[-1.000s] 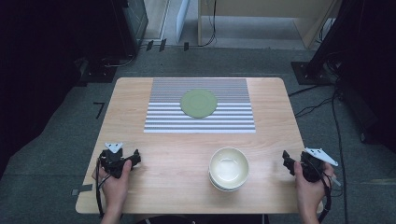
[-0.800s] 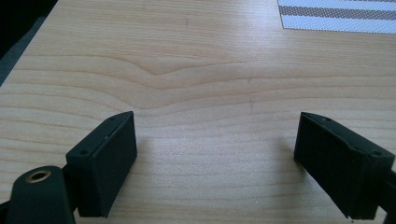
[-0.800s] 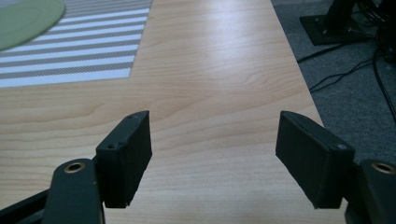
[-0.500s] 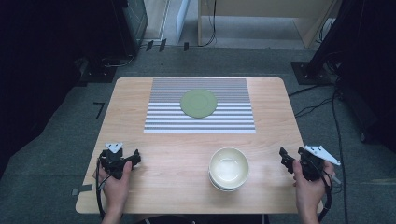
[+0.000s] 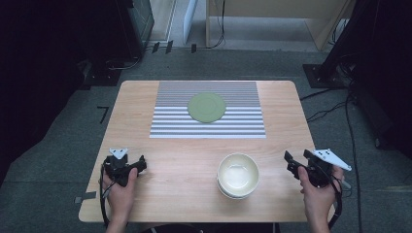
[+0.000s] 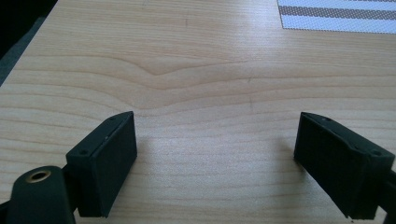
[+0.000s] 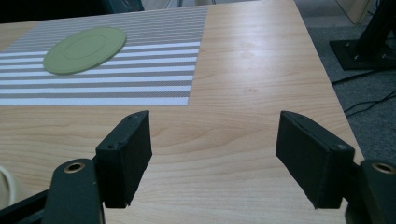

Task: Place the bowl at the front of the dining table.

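A cream bowl [image 5: 238,174] stands near the table's front edge, right of centre. At the back, a flat green plate [image 5: 207,107] lies on a grey-and-white striped placemat [image 5: 208,127]. My left gripper [image 5: 142,164] rests low at the front left, and its jaws stand wide apart over bare wood [image 6: 215,158]. My right gripper [image 5: 290,163] hovers to the right of the bowl, open with nothing between its jaws [image 7: 212,156]. The right gripper view looks across the table at the green plate [image 7: 85,49], and the bowl's rim [image 7: 5,183] shows at its left edge.
The wooden table [image 5: 184,160] stands on grey carpet. Cables [image 5: 335,104] lie on the floor to the right, and dark equipment stands to the left. A placemat corner [image 6: 336,14] shows at the top right of the left gripper view.
My right gripper has risen a little and shifted left toward the bowl, jaws still wide. The left gripper, bowl and plate have stayed put.
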Available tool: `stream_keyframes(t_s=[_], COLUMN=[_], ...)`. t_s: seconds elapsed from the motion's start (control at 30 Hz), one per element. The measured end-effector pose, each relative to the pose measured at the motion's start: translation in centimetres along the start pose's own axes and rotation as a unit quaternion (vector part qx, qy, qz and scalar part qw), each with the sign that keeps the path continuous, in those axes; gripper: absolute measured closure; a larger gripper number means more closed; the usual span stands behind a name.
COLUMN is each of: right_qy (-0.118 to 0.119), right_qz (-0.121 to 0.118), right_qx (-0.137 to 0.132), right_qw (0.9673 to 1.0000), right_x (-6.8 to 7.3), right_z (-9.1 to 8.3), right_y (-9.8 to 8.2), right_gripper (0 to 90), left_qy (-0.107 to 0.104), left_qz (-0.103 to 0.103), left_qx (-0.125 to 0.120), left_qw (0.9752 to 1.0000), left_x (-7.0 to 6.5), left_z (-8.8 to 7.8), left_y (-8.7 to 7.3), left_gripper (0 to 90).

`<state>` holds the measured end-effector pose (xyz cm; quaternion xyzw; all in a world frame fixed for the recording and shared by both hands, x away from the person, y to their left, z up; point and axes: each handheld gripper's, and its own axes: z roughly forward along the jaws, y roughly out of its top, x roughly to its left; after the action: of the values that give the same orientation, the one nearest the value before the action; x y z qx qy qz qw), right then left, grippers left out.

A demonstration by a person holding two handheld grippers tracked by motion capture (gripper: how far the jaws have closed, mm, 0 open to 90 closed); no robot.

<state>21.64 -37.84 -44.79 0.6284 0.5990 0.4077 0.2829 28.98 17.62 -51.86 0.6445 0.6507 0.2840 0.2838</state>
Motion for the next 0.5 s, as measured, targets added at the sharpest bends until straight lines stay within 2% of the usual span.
stream_keyframes(t_s=[0.5], right_qy=[0.043], right_qz=[-0.009], right_qx=[0.002], right_qw=[0.999], right_x=[2.7], right_z=[-1.0], right_y=[0.9], right_gripper=[27.1], left_qy=[-0.003], left_qz=[0.004], left_qx=[0.0], left_qw=[1.0], left_x=[0.0], left_z=[0.0], left_y=[0.0], left_gripper=[12.8])
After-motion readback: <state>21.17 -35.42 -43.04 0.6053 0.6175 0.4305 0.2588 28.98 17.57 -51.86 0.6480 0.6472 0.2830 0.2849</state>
